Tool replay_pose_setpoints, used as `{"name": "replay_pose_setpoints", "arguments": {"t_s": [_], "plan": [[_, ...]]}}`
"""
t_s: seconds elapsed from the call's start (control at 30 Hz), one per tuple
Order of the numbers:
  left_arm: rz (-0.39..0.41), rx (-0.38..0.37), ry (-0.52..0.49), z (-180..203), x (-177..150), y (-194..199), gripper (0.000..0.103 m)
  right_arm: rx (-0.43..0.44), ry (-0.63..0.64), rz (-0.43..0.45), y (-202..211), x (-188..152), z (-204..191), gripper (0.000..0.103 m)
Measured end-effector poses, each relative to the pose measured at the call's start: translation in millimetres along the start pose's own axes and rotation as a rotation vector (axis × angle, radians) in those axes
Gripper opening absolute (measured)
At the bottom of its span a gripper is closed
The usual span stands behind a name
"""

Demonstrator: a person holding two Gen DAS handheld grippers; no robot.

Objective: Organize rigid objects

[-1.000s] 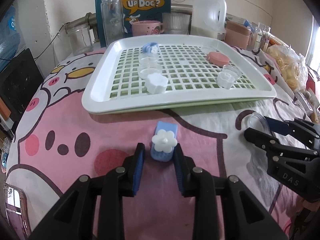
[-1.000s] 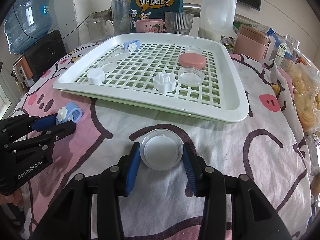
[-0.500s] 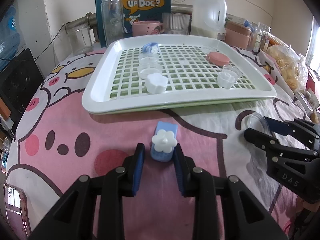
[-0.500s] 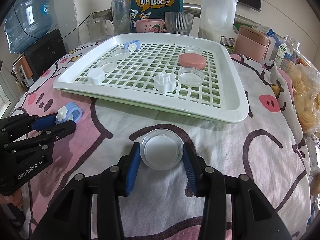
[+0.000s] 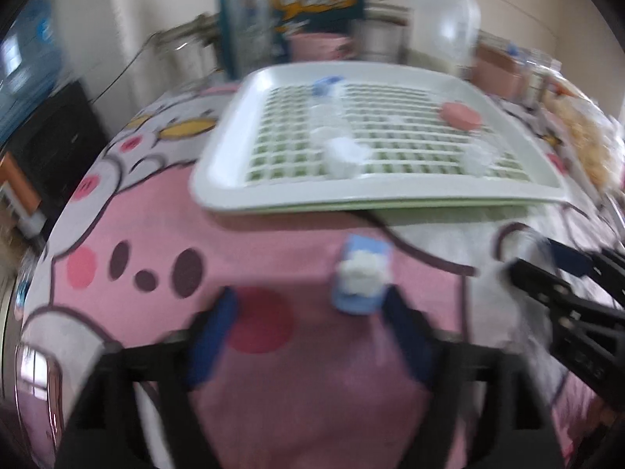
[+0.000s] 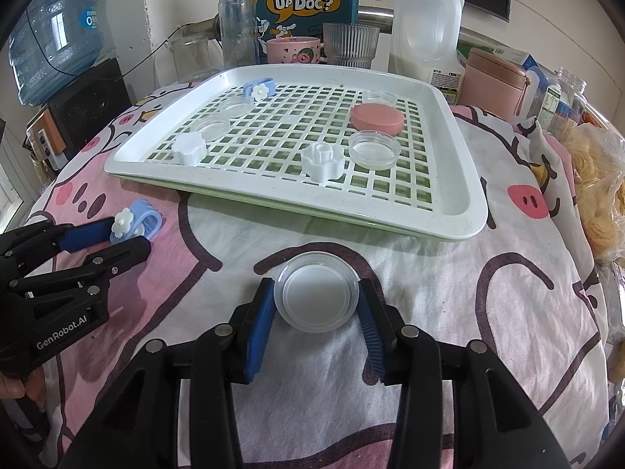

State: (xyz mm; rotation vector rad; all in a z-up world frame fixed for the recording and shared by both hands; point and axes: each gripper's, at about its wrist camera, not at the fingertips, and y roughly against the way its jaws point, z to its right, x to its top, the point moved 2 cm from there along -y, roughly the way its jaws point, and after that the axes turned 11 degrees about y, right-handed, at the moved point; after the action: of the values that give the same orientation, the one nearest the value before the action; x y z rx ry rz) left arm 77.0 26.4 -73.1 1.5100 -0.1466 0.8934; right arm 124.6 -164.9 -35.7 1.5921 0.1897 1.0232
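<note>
Pink cloth (image 6: 449,273): left gripper (image 5: 308,312) just opened off blue clip (image 5: 361,273).

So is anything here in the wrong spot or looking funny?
Two pieces sit on the cloth, not on the tray: a blue flower clip by the open left gripper, and a clear round lid gripped by the right gripper. Nothing looks spilled or broken.

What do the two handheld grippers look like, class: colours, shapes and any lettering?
Both are black, angular plastic frames with silver screws and blue ribbed fingers. The left gripper carries white "GenRobot.AI" lettering on its side. The right gripper looks alike. No cables or sleeves show.
</note>
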Motion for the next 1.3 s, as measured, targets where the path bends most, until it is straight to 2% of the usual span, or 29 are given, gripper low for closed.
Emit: {"name": "replay_pose_setpoints", "arguments": {"t_s": [0.1, 0.13, 0.17, 0.2, 1.3], "plan": [[-0.003, -0.003, 0.002, -1.6, -0.1, -0.5, 0.092, -0.001, 0.0, 0.0, 0.1, 0.0, 0.2, 0.042], [-0.004, 0.0, -0.006, -0.1, -0.6, -0.7, 0.094, 0.0, 0.0, 0.0, 0.1, 0.0, 0.2, 0.042], [-0.009, -0.003, -0.005, -0.2, -0.5, -1.6, 0.102, -0.001, 0.001, 0.0, 0.2, 0.0, 0.3, 0.042], [-0.025, -0.001, 0.002, -1.8, -0.4, -4.2, 0.103, -0.001, 0.001, 0.0, 0.1, 0.0, 0.5, 0.042], [-0.024, -0.003, 0.002, -2.3, -0.9, -4.1, 0.103, 0.006, -0.004, 0.002, 0.0, 0.0, 0.4, 0.042]]}}
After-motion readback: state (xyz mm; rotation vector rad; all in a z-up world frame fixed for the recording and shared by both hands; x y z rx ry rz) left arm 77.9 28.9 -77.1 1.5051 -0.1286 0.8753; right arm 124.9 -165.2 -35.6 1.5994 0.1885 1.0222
